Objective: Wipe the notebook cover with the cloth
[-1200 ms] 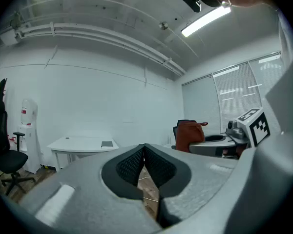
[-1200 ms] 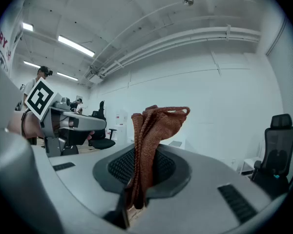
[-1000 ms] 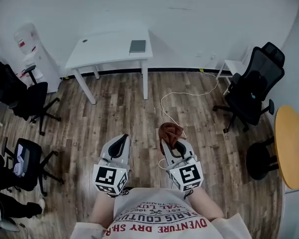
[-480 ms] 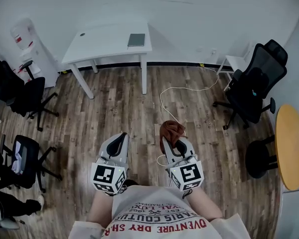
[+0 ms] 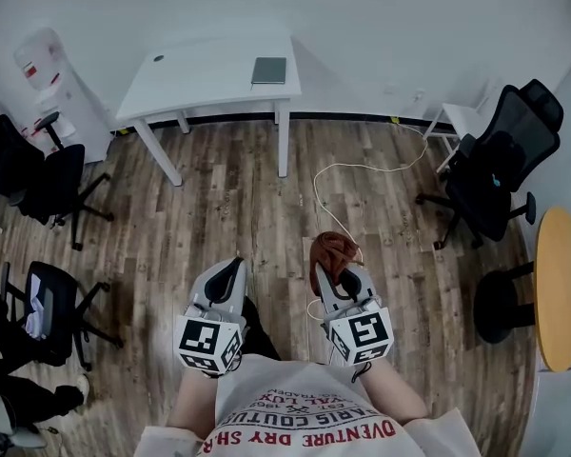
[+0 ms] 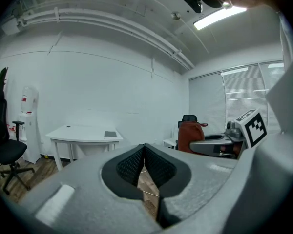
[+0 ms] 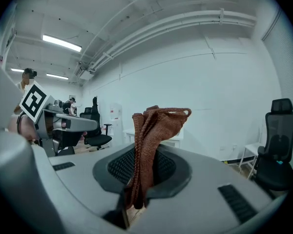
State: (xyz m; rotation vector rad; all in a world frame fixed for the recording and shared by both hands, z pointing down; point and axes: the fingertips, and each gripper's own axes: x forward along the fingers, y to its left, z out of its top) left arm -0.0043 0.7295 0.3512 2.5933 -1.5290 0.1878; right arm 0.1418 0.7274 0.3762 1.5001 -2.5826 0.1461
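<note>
A dark grey notebook (image 5: 268, 69) lies near the right end of a white desk (image 5: 190, 89) against the far wall; the left gripper view shows the notebook (image 6: 110, 134) small and far off. My right gripper (image 5: 329, 267) is shut on a rust-brown cloth (image 5: 331, 252), held at waist height over the wooden floor. In the right gripper view the cloth (image 7: 151, 135) sticks up from between the closed jaws of the right gripper (image 7: 142, 172). My left gripper (image 5: 226, 274) hangs beside it, shut with nothing in it, its pads (image 6: 156, 165) touching at the tip.
A white cable (image 5: 347, 174) trails over the floor between me and the desk. Black office chairs stand at the left (image 5: 38, 184) and right (image 5: 495, 165). A round wooden table (image 5: 561, 288) is at the right edge. A water dispenser (image 5: 52, 89) stands left of the desk.
The desk and notebook sit slightly differently in the head view as I shift over the floor. Both grippers keep their pose, the cloth still clamped in the right one.
</note>
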